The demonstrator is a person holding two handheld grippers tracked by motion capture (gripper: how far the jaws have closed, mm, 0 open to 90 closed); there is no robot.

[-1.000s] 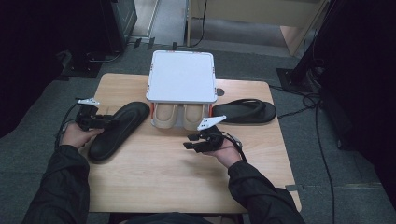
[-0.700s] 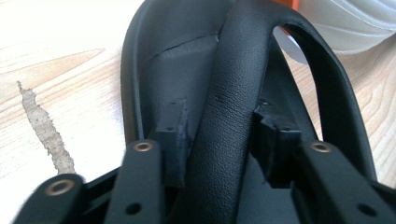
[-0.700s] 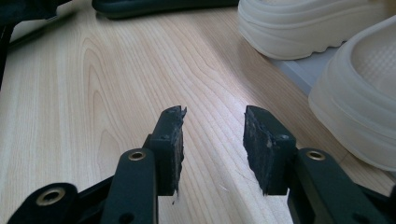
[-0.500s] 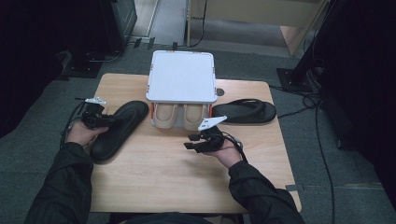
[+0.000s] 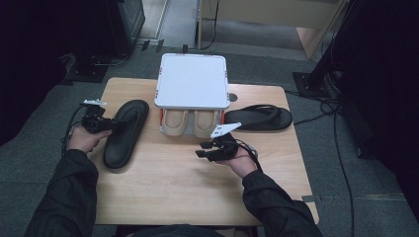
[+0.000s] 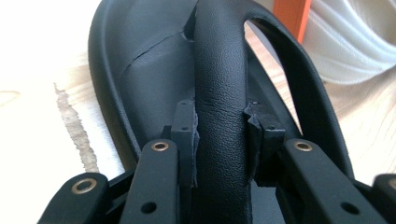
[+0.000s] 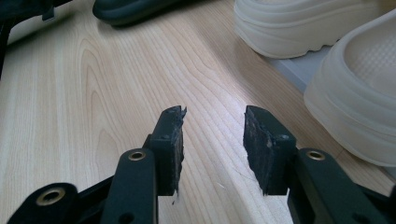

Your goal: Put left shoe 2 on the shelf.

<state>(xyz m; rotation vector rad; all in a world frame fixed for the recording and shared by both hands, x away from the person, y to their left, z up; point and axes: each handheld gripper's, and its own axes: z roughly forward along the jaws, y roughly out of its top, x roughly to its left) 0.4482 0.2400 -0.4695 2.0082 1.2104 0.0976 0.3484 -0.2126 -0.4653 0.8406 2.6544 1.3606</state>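
Right now the left gripper [image 5: 106,123] is pinching the strap [image 6: 219,93] of a black sandal [image 5: 123,133]. Its two jaws squeeze that strap from both sides, as the left gripper view shows up close. This sandal lies on the left part of the wooden table [image 5: 173,192], with its toe pointing far and a bit to the right.

Over in the middle, the right gripper [image 5: 205,150] hovers just above the bare wood. Its jaws stand apart with nothing between them. Two cream shoes [image 5: 190,123] sit side by side just beyond it, tucked under a white box [image 5: 192,81] with orange corners. In the right gripper view they are near, on the right [image 7: 327,56].

Another black sandal [image 5: 259,118] lies on the right side of the table, next to the box.
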